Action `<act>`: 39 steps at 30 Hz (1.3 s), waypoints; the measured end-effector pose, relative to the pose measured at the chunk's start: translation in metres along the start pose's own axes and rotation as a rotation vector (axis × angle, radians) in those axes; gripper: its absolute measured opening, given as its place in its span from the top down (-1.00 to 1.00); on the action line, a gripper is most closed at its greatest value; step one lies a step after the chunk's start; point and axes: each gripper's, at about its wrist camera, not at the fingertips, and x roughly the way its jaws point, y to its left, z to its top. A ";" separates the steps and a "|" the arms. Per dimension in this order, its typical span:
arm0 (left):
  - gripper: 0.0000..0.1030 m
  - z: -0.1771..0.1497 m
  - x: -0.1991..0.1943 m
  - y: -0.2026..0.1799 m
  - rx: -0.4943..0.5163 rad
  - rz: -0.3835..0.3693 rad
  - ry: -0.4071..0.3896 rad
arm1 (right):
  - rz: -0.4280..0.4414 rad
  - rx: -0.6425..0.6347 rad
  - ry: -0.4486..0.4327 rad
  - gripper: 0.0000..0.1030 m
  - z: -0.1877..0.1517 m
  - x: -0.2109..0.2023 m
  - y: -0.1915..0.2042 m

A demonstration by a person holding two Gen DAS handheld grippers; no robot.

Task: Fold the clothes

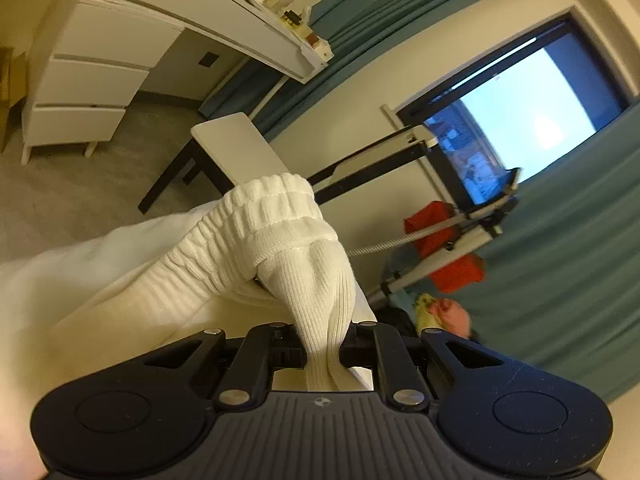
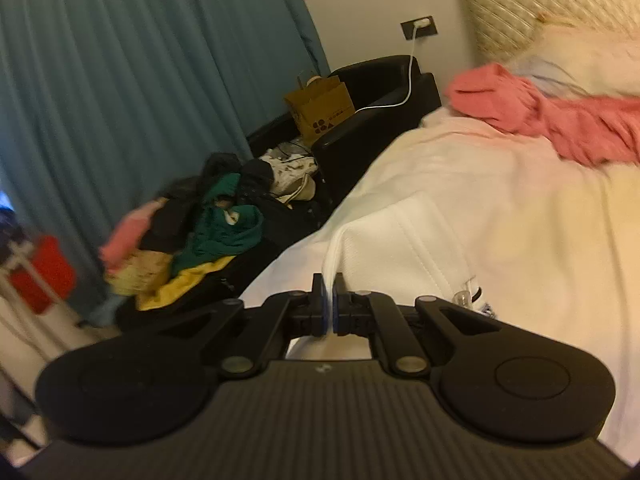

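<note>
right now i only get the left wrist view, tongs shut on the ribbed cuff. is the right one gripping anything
Observer: Yes, the right tongs are shut on a thin edge of the white garment, which lies on the bed.
Operator: anything else on that bed
Observer: A pink garment lies crumpled farther up, near the headboard.
Operator: whats off to the side of it
Observer: A pile of mixed clothes sits beside the bed, in front of the teal curtain.
</note>
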 end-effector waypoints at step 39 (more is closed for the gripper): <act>-0.52 -0.136 -0.015 0.081 -0.199 0.063 0.265 | 0.513 0.390 0.560 -0.15 -0.170 -0.024 -0.091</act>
